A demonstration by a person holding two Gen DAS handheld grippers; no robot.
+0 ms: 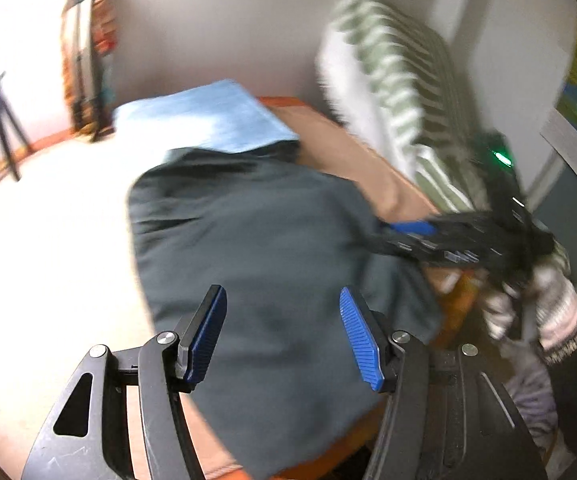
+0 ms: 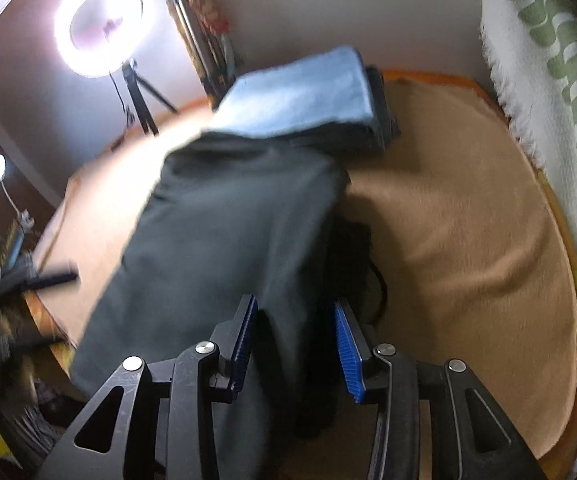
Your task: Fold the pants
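Dark grey pants (image 1: pixel 264 248) lie on a tan blanket-covered surface (image 2: pixel 468 240); they also show in the right wrist view (image 2: pixel 240 220). My left gripper (image 1: pixel 282 332) is open above the near part of the pants, with nothing between its blue pads. My right gripper (image 2: pixel 294 344) is open with the near end of the pants between its fingers; in the left wrist view the right gripper (image 1: pixel 412 228) reaches the pants' right edge. In the right wrist view the left gripper (image 2: pixel 54 278) shows at the far left.
A folded light blue cloth (image 2: pixel 300 96) lies on a stack at the far end of the pants. A green and white patterned blanket (image 1: pixel 400 92) stands along the right. A ring light on a tripod (image 2: pixel 100 20) stands beyond the surface.
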